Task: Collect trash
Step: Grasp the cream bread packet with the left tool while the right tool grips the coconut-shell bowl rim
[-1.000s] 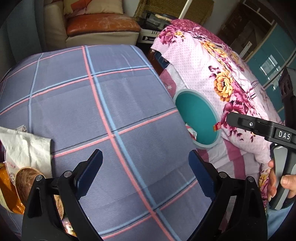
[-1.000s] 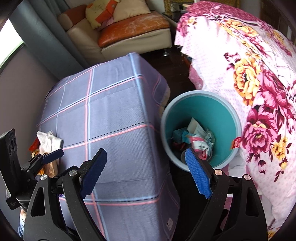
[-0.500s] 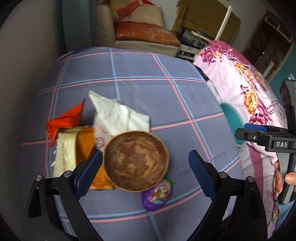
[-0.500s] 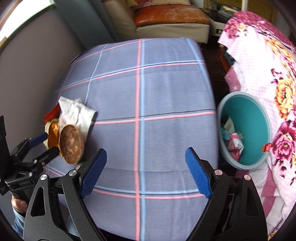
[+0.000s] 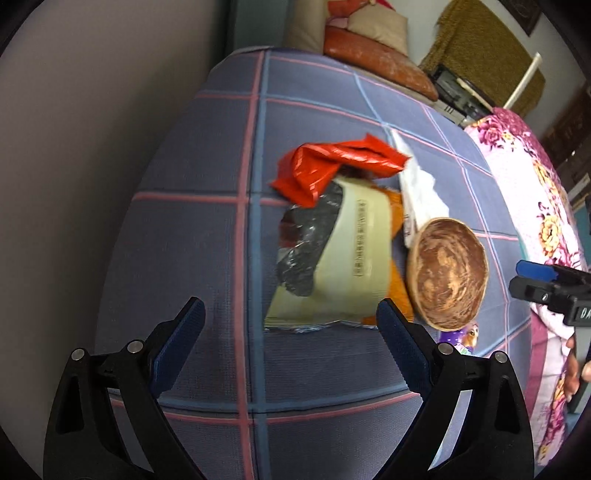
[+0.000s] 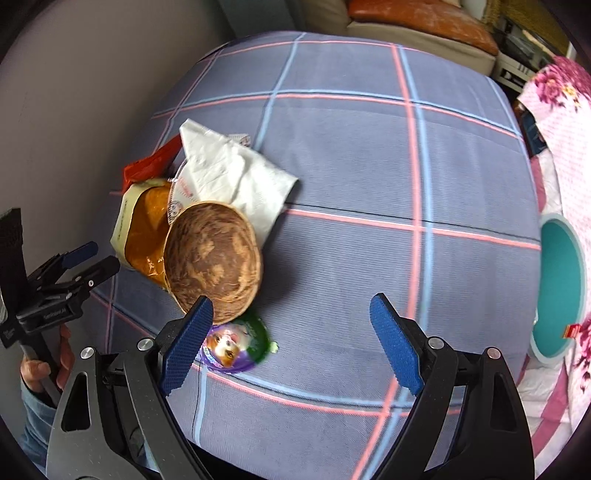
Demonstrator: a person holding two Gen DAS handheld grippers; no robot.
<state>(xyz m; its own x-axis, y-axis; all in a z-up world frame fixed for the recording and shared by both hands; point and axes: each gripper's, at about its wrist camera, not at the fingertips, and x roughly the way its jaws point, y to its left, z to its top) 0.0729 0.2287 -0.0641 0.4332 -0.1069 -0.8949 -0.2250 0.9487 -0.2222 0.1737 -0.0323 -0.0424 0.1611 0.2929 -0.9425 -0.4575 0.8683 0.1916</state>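
Observation:
A trash pile lies on the plaid table (image 5: 207,236): a red wrapper (image 5: 332,162), a cream-and-black packet (image 5: 332,258), an orange wrapper (image 6: 146,229), a white napkin (image 6: 236,173), a brown round bowl-like lid (image 5: 447,280) and a purple round pack (image 6: 232,347). My left gripper (image 5: 288,343) is open and empty, just short of the cream packet. My right gripper (image 6: 291,343) is open and empty; its left finger (image 6: 188,339) is beside the purple pack. The teal bin (image 6: 561,291) stands right of the table.
A wall runs along the table's left side (image 5: 74,184). A floral-covered bed (image 5: 535,192) lies to the right, behind the bin. A sofa with an orange cushion (image 6: 417,18) stands beyond the table's far edge.
Both grippers have swung left, away from the bin and toward the trash pile. The left one now faces the cream packet; the right one has come down beside the purple pack.

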